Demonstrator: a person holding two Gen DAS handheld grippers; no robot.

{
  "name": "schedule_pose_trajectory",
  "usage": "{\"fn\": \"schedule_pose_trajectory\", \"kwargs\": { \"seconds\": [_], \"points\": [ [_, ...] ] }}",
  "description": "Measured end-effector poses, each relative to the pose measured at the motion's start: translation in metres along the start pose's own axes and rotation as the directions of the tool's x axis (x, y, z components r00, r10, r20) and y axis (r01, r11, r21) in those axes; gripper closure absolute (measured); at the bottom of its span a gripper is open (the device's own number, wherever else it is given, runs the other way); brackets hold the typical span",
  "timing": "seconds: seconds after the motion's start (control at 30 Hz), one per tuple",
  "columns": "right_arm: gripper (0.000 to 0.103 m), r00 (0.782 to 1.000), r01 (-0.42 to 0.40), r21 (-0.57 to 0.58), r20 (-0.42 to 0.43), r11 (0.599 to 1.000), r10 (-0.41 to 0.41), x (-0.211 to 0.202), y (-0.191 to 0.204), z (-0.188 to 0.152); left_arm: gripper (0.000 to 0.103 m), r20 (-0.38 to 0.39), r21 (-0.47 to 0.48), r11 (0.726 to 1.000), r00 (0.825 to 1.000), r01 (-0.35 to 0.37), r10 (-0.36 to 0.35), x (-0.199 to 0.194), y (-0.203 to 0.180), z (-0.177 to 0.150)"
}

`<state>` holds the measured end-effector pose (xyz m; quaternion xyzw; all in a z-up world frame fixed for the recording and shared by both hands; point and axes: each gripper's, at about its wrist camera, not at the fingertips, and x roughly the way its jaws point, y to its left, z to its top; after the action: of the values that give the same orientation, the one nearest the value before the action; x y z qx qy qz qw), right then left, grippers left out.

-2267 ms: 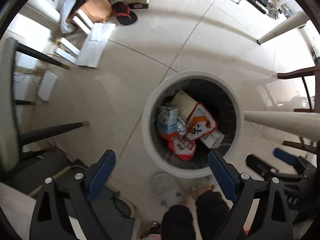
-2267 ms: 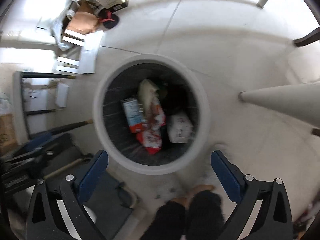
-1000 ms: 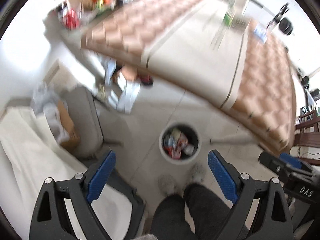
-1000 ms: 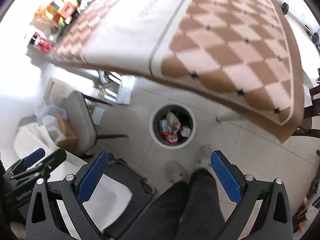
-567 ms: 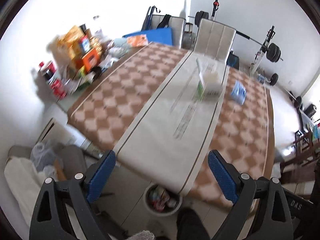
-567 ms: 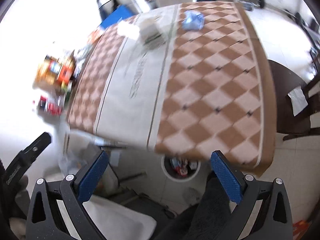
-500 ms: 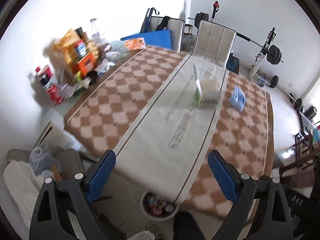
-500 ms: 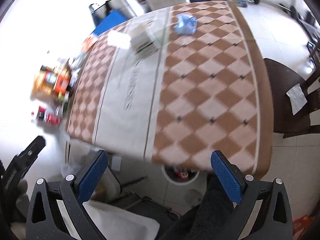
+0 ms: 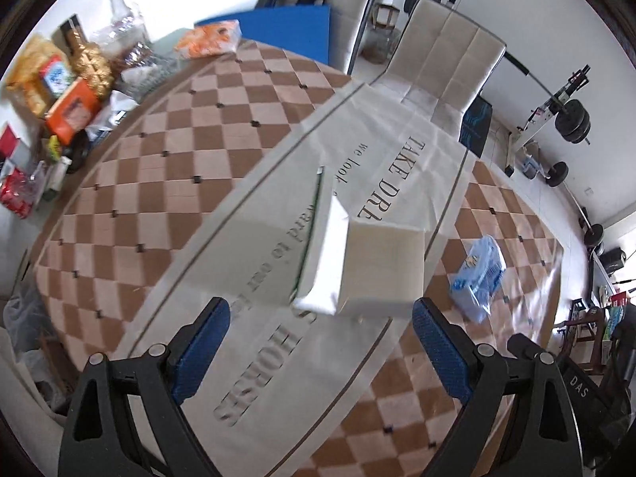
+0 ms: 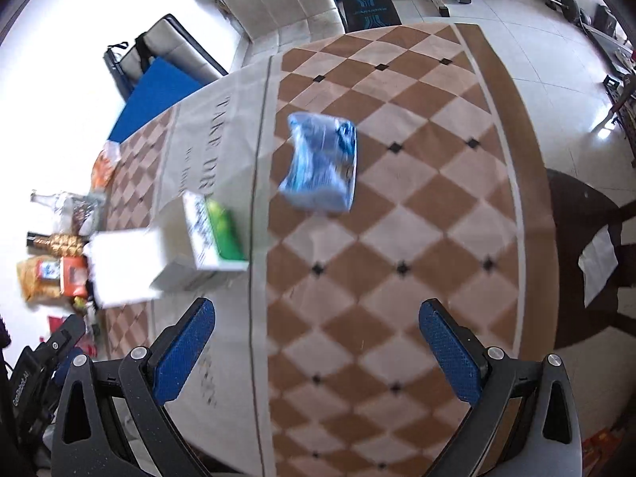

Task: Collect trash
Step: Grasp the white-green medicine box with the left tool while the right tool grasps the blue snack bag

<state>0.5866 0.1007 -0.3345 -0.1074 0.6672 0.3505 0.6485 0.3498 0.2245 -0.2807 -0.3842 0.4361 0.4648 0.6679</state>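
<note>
A white carton with a green side [image 9: 357, 262] lies on the pale runner of the checkered table, just beyond my left gripper [image 9: 318, 353], which is open and empty. It also shows in the right wrist view [image 10: 206, 238]. A blue plastic packet [image 10: 320, 163] lies on the brown checks, ahead of my right gripper [image 10: 316, 353], which is open and empty. The packet also shows in the left wrist view [image 9: 479, 274]. The trash bin is out of view.
A pile of snack packs, bottles and cans [image 9: 59, 91] crowds the table's far left end. A pale padded chair [image 9: 445, 59] stands behind the table. A dark wooden chair [image 10: 584, 262] stands to the right. Gym weights [image 9: 568, 119] sit by the wall.
Both grippers have risen from over the trash bin on the floor to above the table. They have closed in on the carton and the blue packet. Both stayed open.
</note>
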Motion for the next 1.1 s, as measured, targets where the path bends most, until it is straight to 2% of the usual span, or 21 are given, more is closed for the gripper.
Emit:
{"fn": "schedule_pose_trajectory", "kwargs": {
  "seconds": [0.03,0.07,0.1,0.17,0.2,0.37,0.5,0.7,0.8,0.9,1.0,1.07,1.1],
  "points": [
    [0.0,1.0,0.009,-0.001,-0.007,1.0,-0.009,0.014,0.001,0.015,0.01,-0.01,-0.005,1.0,1.0,-0.003,0.003,0.011,-0.003,0.005],
    [0.0,1.0,0.019,-0.003,-0.013,1.0,-0.019,0.026,0.002,0.025,0.016,-0.018,-0.008,1.0,1.0,-0.006,0.006,0.021,-0.005,0.008],
    [0.0,0.999,0.03,-0.004,-0.021,1.0,-0.03,0.038,0.003,0.036,0.028,-0.028,-0.011,1.0,1.0,-0.01,0.01,0.032,-0.008,0.01],
    [0.0,0.999,0.038,-0.006,-0.037,0.999,-0.039,0.062,0.004,0.054,0.042,-0.05,-0.018,1.0,0.999,-0.021,0.02,0.05,-0.011,0.014],
    [0.0,0.998,0.046,-0.01,-0.044,0.999,-0.047,0.072,0.005,0.061,0.056,-0.055,-0.022,0.999,0.998,-0.026,0.025,0.058,-0.012,0.015],
    [0.0,0.997,0.065,-0.033,-0.046,0.997,-0.067,0.108,0.011,0.079,0.091,-0.062,-0.012,0.998,0.996,-0.069,0.068,0.075,-0.012,0.012],
    [0.002,0.996,0.084,-0.072,-0.021,0.994,-0.086,0.12,0.022,0.082,0.098,-0.039,0.002,0.994,0.994,-0.107,0.107,0.078,-0.015,0.008],
    [0.008,0.99,0.142,-0.143,0.017,0.979,-0.141,0.123,0.037,0.078,0.1,-0.005,0.033,0.988,0.989,-0.15,0.15,0.076,-0.021,0.01],
    [0.019,0.974,0.227,-0.184,0.048,0.956,-0.222,0.125,0.045,0.072,0.102,0.002,0.035,0.987,0.987,-0.16,0.16,0.075,-0.021,0.012],
    [0.031,0.963,0.269,-0.199,0.078,0.943,-0.258,0.125,0.046,0.066,0.102,0.017,0.037,0.985,0.986,-0.167,0.166,0.072,-0.021,0.014],
    [0.047,0.957,0.287,-0.2,0.101,0.937,-0.272,0.123,0.045,0.063,0.102,0.034,0.04,0.984,0.985,-0.172,0.171,0.067,-0.02,0.014],
    [0.054,0.959,0.278,-0.194,0.106,0.941,-0.261,0.119,0.037,0.063,0.103,0.047,0.04,0.984,0.984,-0.174,0.172,0.063,-0.019,0.014],
    [0.061,0.96,0.273,-0.19,0.107,0.943,-0.257,0.118,0.035,0.063,0.103,0.055,0.042,0.984,0.983,-0.176,0.173,0.06,-0.019,0.013]
  ]
}}
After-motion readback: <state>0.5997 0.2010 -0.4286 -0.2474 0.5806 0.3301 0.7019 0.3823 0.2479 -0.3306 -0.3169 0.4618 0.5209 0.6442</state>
